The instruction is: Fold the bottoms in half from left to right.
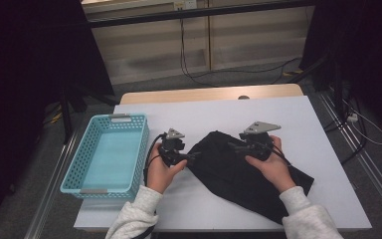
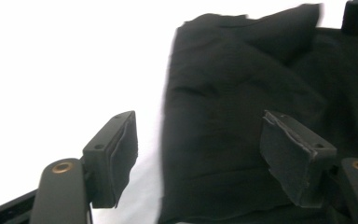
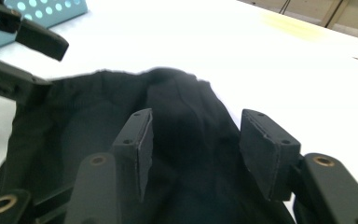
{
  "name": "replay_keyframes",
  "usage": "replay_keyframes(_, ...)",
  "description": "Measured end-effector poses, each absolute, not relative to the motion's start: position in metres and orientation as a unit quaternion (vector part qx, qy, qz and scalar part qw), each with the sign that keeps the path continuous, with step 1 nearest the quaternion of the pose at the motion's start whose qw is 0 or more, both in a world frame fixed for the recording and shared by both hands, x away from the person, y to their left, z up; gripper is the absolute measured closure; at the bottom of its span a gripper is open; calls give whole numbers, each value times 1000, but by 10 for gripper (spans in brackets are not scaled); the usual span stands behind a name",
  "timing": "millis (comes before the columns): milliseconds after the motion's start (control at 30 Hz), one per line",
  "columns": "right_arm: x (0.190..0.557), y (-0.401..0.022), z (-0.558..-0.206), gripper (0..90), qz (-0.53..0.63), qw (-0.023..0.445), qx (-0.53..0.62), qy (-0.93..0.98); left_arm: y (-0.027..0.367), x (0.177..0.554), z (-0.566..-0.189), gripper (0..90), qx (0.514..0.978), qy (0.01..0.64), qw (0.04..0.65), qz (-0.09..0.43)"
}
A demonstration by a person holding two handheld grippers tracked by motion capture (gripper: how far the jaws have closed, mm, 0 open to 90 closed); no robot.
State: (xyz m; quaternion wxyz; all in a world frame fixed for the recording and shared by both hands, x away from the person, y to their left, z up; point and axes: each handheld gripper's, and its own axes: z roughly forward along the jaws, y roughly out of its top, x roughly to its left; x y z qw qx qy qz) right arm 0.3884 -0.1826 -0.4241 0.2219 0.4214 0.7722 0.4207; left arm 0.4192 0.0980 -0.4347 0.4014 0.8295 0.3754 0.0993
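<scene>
High view, black cloth (image 1: 238,174) between both hand-held grippers

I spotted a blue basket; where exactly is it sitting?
In the high view the blue basket sits at the table's left edge, left of the black cloth.

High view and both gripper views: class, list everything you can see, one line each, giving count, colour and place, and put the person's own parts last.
Cloth: one, black, rumpled on the white table top, right of centre, between the two grippers.
Basket: one, light blue, perforated walls, nothing inside, at the table's left edge.
Table: one, white top with a wooden strip along the far edge.
Cables: several, dark, on the floor beyond the table.
Left gripper: one, black, jaws open at the cloth's left edge, pads not pressing.
Right gripper: one, black, jaws open above the cloth.
Hands: two, each holding a gripper.
Sleeves: two, light grey, at the bottom edge.
</scene>
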Motion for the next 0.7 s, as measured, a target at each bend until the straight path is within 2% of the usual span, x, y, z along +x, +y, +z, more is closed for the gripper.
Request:
replay_keyframes(67,395,-174,-427,479,410,224,418,779,99,421,-437,315,831,375,397,102)
replay_keyframes(100,399,-170,-430,518,401,225,419,783,99,421,-439,328,831,375,398,102)
replay_keyframes(167,404,-166,-436,689,396,223,416,788,99,423,-443,361,835,373,393,100)
replay_keyframes(200,406,-165,-439,790,394,218,417,790,100,423,-445,407,836,370,392,98)
replay_keyframes(233,406,-165,-442,843,387,213,416,794,99,423,-449,513,841,364,390,88)
replay_keyframes(467,400,-191,-430,852,419,209,449,761,96,425,-459,656,848,361,380,82)
replay_keyframes(633,393,-208,-433,834,408,208,459,762,96,424,-459,662,847,363,379,82)
replay_keyframes(700,390,-212,-436,777,405,214,464,758,98,425,-458,653,846,368,378,80)
